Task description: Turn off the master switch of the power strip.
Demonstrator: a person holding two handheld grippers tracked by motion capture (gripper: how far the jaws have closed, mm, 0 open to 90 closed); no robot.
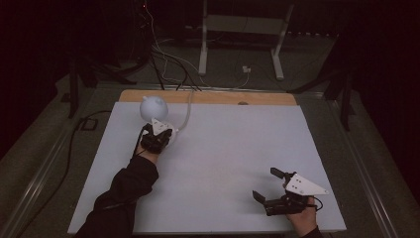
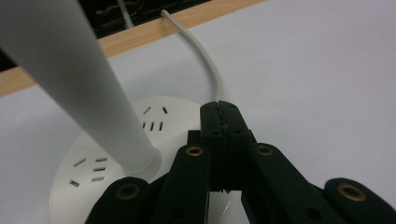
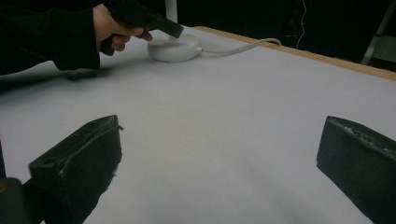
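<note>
Left gripper, jaws pressed together on nothing, is hovering over the lamp's round white base at the table's far left, seemingly pressing its switch, needing a straight dab.

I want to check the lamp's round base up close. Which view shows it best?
The left gripper view: the white lamp base lies near, with its slot marks plain, behind the shut left gripper. The high view shows it small, mostly hidden by the hand. The right gripper view shows it far off, side-on.
</note>
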